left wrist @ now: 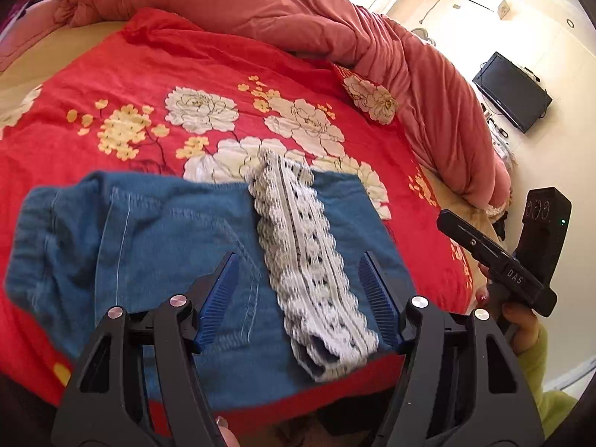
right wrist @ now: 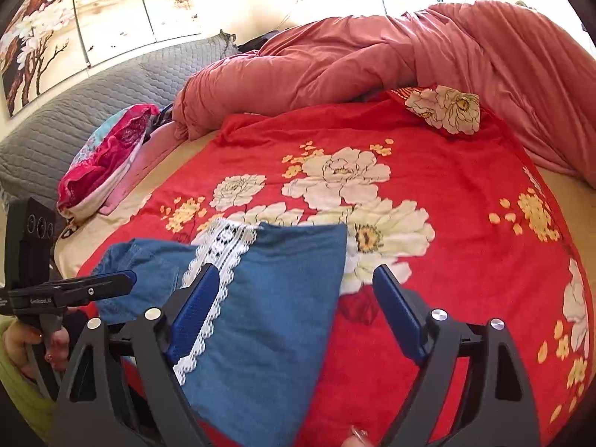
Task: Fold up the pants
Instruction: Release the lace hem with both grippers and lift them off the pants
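On the bed, over the red flowered blanket [right wrist: 447,171], the blue denim pants [left wrist: 156,231] lie already folded small, the white lace strip [left wrist: 301,246] running across them. My left hand-held gripper [left wrist: 298,279] hangs above them with jaws apart, holding nothing; my right hand-held gripper [right wrist: 296,290] is also spread and empty. For a clean last fold, I think I should take both layers at one edge and press the crease flat.

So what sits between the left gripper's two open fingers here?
In the left wrist view, the left gripper frames the white lace strip lying on the blue denim pants; nothing else is there.
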The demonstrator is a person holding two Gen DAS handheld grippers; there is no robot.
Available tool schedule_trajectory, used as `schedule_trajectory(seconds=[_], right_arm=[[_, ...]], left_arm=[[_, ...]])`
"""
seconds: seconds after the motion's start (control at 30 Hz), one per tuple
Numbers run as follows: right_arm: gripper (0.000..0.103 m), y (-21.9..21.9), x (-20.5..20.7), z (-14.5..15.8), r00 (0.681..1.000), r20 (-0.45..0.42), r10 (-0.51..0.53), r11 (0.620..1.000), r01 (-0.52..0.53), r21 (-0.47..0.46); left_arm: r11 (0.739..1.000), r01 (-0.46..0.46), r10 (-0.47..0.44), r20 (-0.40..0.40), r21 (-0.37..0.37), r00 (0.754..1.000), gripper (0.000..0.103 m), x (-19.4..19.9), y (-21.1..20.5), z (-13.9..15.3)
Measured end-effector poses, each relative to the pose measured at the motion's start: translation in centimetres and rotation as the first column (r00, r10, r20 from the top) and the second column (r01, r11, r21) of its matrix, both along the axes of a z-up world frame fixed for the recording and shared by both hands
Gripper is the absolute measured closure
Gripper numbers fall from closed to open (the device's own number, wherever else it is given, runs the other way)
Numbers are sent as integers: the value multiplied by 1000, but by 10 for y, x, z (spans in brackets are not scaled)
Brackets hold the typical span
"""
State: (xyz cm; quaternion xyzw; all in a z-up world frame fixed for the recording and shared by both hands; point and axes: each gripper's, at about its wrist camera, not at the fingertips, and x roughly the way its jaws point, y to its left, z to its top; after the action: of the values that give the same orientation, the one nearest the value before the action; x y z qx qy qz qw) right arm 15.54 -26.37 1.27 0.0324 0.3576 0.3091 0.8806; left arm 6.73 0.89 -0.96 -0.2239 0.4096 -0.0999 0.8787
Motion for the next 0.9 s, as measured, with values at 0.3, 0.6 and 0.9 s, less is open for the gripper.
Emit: schedule_trajectory(seconds=[0.3, 0.6, 0.9], right_arm=[[20, 2, -37, -26, 995, -95, 24, 1000, -25, -13], [20, -2, -51, -44, 985, -171, 19, 1000, -23, -18], [20, 8, -48, -61, 973, -229, 16, 994, -40, -97]], left_arm=[[996, -13, 6, -78, -86, 997, 46, -41, -13, -20], [990, 12, -29, -113, -144, 993, 57, -43, -31, -28], [949, -84, 28, -187, -303, 982, 85, -27, -31, -53]])
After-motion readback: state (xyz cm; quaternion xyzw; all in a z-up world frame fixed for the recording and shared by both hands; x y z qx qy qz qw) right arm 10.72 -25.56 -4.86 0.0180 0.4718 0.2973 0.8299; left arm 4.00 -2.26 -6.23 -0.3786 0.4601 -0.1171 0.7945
